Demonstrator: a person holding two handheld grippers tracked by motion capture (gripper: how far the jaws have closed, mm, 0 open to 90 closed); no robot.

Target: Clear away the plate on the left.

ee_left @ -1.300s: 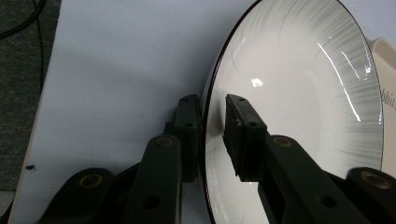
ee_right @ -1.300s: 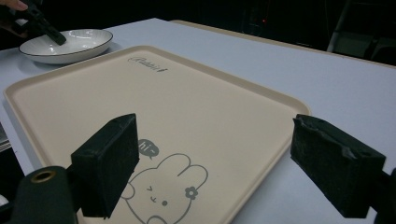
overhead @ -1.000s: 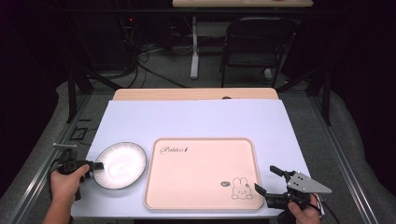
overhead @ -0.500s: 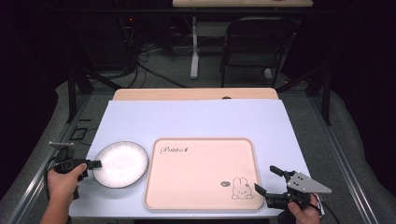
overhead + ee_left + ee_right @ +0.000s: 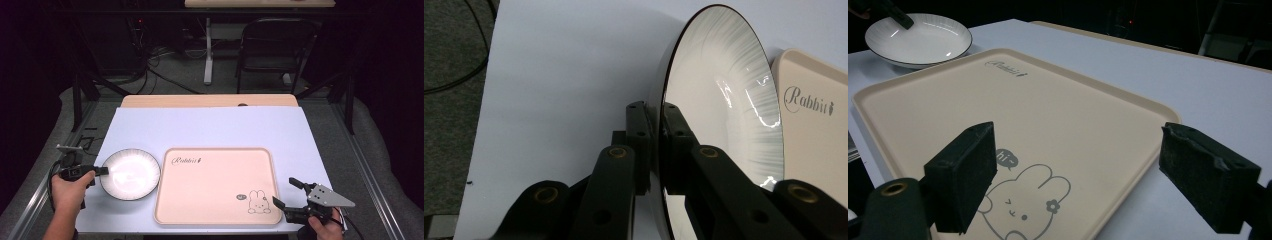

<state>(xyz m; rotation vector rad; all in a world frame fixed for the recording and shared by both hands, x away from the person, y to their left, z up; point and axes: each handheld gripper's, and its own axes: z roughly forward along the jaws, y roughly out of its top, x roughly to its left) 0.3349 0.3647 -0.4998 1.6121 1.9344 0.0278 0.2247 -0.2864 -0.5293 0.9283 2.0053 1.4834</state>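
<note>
Lavender table cover (image 5: 210, 127) carries a beige tray (image 5: 215, 200) near its front edge. Left of the tray, the white plate (image 5: 131, 173) has its left rim newly clamped by the left gripper (image 5: 102, 171), ready for lifting. Right gripper (image 5: 286, 192) waits, jaws wide and empty.

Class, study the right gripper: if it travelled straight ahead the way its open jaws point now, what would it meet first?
Most likely the beige tray. The right gripper stands open at the tray's near corner, aimed low across it. The white plate lies beyond the far end, pinched at its rim by the left gripper. Depth is uncertain.
</note>
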